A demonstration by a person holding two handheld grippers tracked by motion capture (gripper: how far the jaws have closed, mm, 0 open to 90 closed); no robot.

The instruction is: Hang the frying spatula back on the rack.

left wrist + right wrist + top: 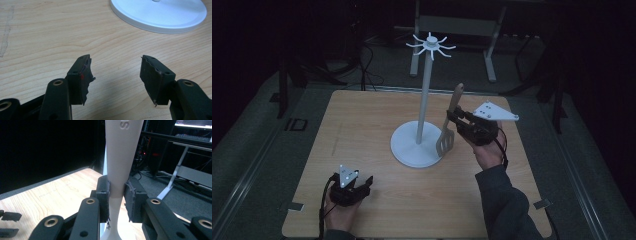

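Observation:
A white stand (424, 100) with a round base (412, 150) and a ring of hooks (431, 46) on top rises at the middle of the wooden table (362, 130). My right gripper (457, 121) is shut on the handle of a pale slotted spatula (449, 122), held upright just right of the pole, blade (445, 142) down over the base's right edge. In the right gripper view both pads clamp the spatula handle (120, 157). My left gripper (364, 182) rests low near the front left, open; its fingertips (85, 67) frame bare wood, the stand base (160, 15) beyond.
Dark floor surrounds the table, with a grey desk frame (457, 30) and cables behind it. Metal brackets (294, 206) sit at the table's front corners. The other gripper's jaws (8, 222) peek in at the right gripper view's lower left.

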